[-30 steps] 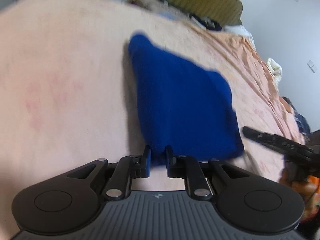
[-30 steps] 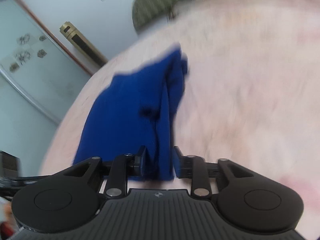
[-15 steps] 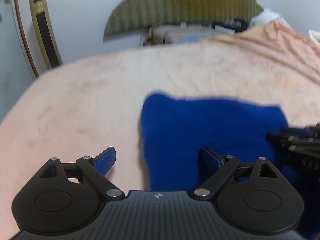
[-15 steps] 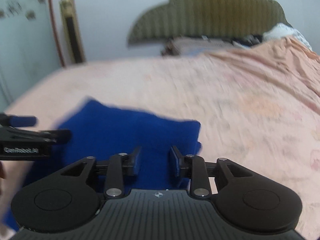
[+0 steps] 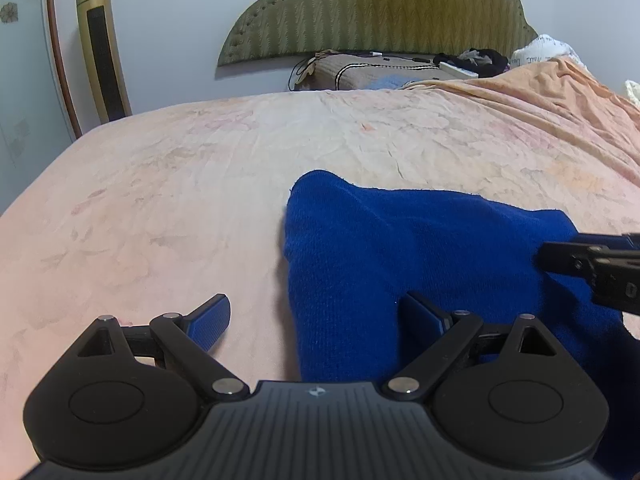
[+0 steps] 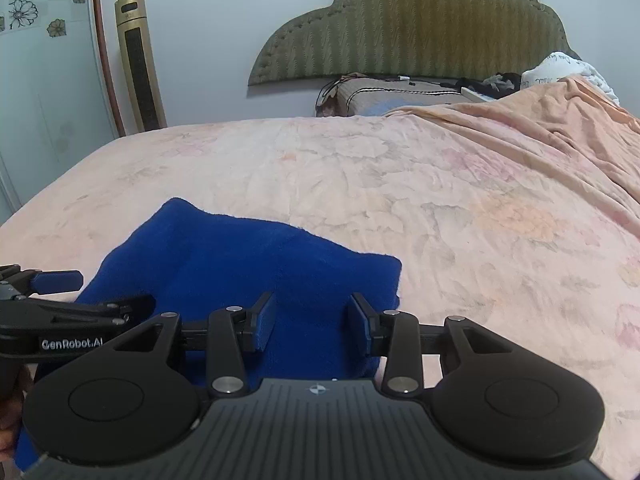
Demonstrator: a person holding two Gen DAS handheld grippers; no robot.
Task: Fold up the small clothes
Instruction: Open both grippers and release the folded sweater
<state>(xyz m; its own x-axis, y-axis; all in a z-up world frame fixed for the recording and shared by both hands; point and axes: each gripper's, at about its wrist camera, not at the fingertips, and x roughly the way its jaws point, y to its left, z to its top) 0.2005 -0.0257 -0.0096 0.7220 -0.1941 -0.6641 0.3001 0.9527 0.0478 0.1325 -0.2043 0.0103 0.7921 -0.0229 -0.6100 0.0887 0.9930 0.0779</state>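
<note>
Blue knitted garment (image 5: 420, 264), folded into a compact, roughly four-sided pad, lies flat on the bed's peach floral bedspread (image 5: 180, 184). Its colour is a saturated royal blue; the surface shows a fine, fuzzy knit texture. In the left wrist view the far left corner rises to a rounded point, and a soft diagonal ridge runs from that point down across the top layer. The far edge is slightly ragged, with pale fluff along it. In the right wrist view the same garment (image 6: 240, 264) shows its far right corner squared off, with a thick, layered edge on that side.

Left hand-held gripper (image 5: 316, 320) stands spread wide just above the garment's near left edge: its left pad (image 5: 212, 320) is over bare bedspread, its right pad (image 5: 424, 320) over the blue cloth, and neither presses on the fabric. Right hand-held gripper (image 6: 312, 320) is over the near right part of the garment; its jaws are opening, with blue cloth seen in the gap between the pads but not pinched. Each hand-held gripper appears at the edge of the other's view, close beside it.

Beyond both hand-held grippers, well apart from the garment, a green padded headboard (image 5: 380, 8) stands against the wall; to the far left stands a gold tower appliance (image 5: 102, 44).
</note>
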